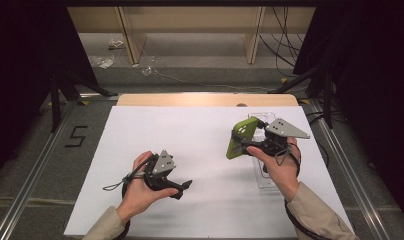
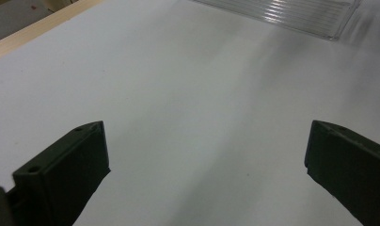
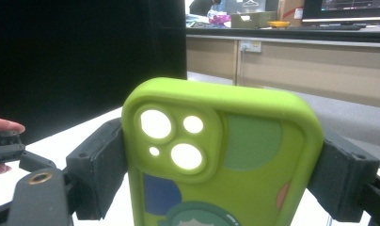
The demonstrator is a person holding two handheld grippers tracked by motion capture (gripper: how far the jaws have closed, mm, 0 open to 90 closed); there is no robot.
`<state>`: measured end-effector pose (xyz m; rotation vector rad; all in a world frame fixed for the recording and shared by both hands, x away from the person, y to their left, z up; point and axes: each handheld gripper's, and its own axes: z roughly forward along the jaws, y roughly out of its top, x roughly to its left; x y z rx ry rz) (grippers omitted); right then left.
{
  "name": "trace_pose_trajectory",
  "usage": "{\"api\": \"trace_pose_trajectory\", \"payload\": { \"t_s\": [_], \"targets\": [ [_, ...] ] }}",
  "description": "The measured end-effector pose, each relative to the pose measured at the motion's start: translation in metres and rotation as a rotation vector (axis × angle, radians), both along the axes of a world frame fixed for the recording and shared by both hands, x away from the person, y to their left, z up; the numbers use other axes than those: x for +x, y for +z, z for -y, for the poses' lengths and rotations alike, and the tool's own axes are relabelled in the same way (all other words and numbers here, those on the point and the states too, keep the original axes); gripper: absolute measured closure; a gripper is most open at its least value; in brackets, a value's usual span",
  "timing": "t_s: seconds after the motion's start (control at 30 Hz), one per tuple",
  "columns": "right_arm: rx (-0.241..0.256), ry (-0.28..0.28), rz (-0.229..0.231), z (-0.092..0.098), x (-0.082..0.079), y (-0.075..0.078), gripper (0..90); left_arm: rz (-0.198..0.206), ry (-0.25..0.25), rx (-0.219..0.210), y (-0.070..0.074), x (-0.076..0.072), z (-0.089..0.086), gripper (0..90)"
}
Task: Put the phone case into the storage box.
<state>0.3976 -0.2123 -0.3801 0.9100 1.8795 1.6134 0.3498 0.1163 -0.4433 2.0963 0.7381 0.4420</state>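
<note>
Jaws around glossy green phone case (image 3: 221, 155)

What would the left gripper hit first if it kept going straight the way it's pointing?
Probably the white table top: the open left gripper points low across bare surface. Farther along that line lies a clear plastic tray, though depth is hard to judge.

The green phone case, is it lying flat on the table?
No, the right gripper holds the green phone case up off the white table, clamped between its jaws.
</note>
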Motion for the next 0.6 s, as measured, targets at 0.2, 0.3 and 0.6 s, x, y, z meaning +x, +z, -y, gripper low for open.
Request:
{"api": "trace_pose_trajectory", "payload": {
  "t_s": [0.2, 0.3, 0.6],
  "targets": [
    [-0.005, -0.01, 0.002, 0.003, 0.001, 0.001, 17.0, 0.002, 0.004, -0.005, -0.001, -0.001, -0.004, 0.0],
    [-0.005, -0.017, 0.001, 0.004, 0.001, 0.002, 17.1, 0.002, 0.009, -0.008, -0.001, -0.001, -0.006, 0.0],
    [-0.004, -0.035, 0.007, 0.011, 0.003, 0.005, 17.2, 0.003, 0.023, -0.009, -0.002, -0.001, -0.012, 0.0]
  ]
}}
